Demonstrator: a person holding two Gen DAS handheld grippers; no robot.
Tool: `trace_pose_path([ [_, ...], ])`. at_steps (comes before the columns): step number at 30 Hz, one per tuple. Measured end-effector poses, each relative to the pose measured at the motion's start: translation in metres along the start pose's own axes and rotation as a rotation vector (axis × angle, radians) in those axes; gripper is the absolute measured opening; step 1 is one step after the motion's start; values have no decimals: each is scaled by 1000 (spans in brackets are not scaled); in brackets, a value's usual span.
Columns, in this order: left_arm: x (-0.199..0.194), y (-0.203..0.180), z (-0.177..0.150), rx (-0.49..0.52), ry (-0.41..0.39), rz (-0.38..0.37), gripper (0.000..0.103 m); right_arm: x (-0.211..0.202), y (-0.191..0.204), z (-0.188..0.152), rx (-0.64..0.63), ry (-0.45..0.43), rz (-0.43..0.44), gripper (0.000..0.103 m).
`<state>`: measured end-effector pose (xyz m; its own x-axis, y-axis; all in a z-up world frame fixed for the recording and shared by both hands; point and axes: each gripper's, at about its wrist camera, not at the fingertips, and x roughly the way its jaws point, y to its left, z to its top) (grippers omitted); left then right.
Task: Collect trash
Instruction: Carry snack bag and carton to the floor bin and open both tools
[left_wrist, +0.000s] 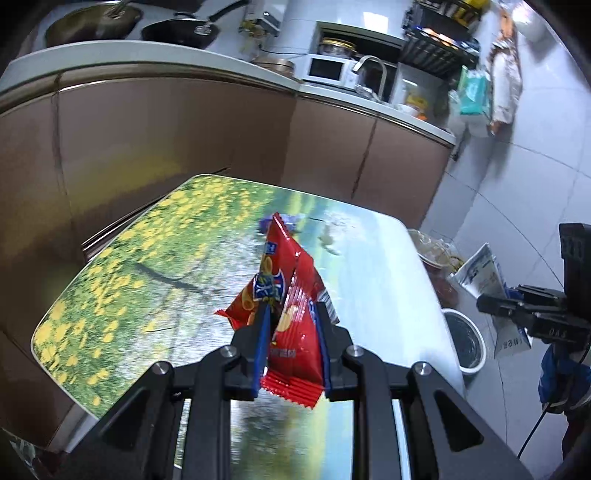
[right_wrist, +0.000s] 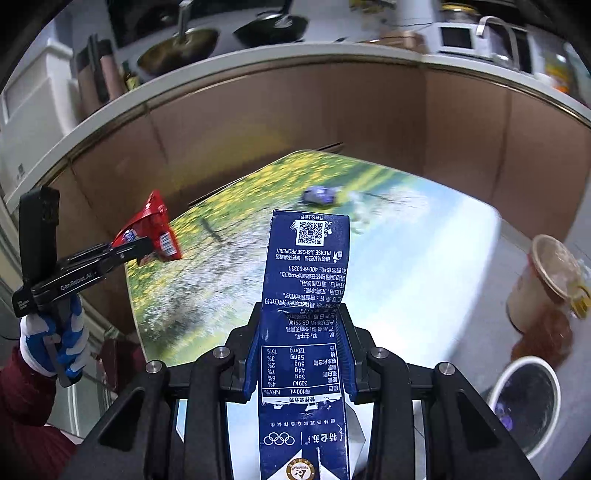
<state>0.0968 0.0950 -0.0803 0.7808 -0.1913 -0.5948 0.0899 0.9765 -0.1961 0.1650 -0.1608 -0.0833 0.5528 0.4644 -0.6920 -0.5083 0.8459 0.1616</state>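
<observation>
Kitchen tabletop (left_wrist: 122, 280) nearly cleared: left tool (left_wrist: 291, 332) clamps a red snack wrapper (left_wrist: 291, 280), right tool (right_wrist: 301, 350) grips a blue milk carton (right_wrist: 306, 266); purple wrapper (right_wrist: 319, 194) remains far; bin (right_wrist: 524, 402) waits near right.

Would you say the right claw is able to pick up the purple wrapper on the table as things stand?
Probably not yet. The right claw is shut on the blue milk carton, so it has no free grip. The purple wrapper lies uncovered on the table, so the way is otherwise free.
</observation>
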Motion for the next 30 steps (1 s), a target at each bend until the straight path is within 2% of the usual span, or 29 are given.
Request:
trace_pose_path([
  [3, 8, -24, 3, 48, 15, -24, 21, -16, -24, -14, 40, -25, -56, 35],
  [9, 40, -97, 12, 173, 75, -103, 21, -34, -83, -44, 153, -60, -159, 35],
  [14, 84, -180, 15, 306, 141, -208, 21, -48, -143, -77, 282, -85, -263, 35],
  [22, 167, -309, 6, 454, 251, -377, 21, -54, -233, -126, 489, -94, -414, 35],
  [30, 251, -402, -11, 529, 333, -451, 23, -35, -314, -155, 632, -68, -479, 35],
])
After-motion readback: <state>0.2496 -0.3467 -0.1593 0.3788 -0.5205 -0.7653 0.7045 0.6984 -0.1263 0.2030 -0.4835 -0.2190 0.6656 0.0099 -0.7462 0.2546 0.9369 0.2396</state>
